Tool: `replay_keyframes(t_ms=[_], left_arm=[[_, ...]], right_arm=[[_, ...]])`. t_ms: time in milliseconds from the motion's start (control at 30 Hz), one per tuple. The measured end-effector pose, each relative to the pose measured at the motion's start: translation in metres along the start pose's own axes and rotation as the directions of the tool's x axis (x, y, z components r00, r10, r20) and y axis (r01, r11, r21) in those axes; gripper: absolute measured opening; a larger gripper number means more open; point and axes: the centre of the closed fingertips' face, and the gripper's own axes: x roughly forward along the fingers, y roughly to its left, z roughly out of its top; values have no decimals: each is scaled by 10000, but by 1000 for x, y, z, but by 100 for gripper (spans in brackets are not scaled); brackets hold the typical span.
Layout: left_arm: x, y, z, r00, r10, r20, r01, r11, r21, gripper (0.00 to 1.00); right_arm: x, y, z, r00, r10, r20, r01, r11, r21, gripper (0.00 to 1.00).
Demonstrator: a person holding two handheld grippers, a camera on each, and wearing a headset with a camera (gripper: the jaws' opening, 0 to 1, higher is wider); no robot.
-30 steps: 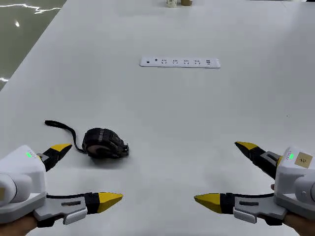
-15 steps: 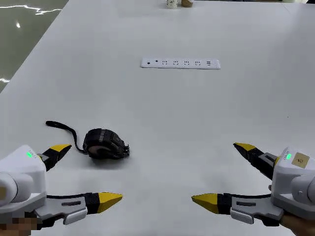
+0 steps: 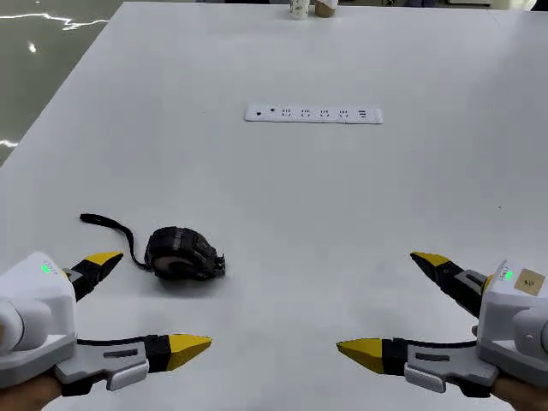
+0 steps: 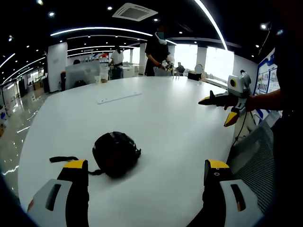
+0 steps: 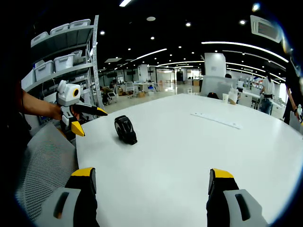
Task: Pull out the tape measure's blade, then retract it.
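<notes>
A black tape measure [image 3: 182, 253] with a black wrist strap [image 3: 107, 224] lies on the white table [image 3: 291, 188], its blade drawn in. My left gripper [image 3: 147, 301] hovers open just left of and below it, nothing between its yellow-tipped fingers. In the left gripper view the tape measure [image 4: 115, 153] sits a short way ahead between the jaws. My right gripper [image 3: 394, 304] stands open at the lower right, well apart from the tape. The right gripper view shows the tape measure [image 5: 126, 129] farther off, beside the left gripper [image 5: 78, 118].
A white power strip [image 3: 313, 113] lies flat across the middle of the table. Small containers [image 3: 310, 7] stand at the far edge. The glossy floor [image 3: 38, 51] shows past the table's left edge. People stand behind the table in the gripper views.
The head camera has tilted slightly, shifting the scene down a little. Both grippers stay open in nearly the same places. The tape measure has not moved.
</notes>
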Motion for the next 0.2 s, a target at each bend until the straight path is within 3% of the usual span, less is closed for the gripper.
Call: replay_keyframes(t_ms=[200], left_arm=[[-1,1,0,10000,6,45,-6,9999,-103,99]], right_arm=[[-1,-1,0,10000,-29,-4,29,10000,32,99]])
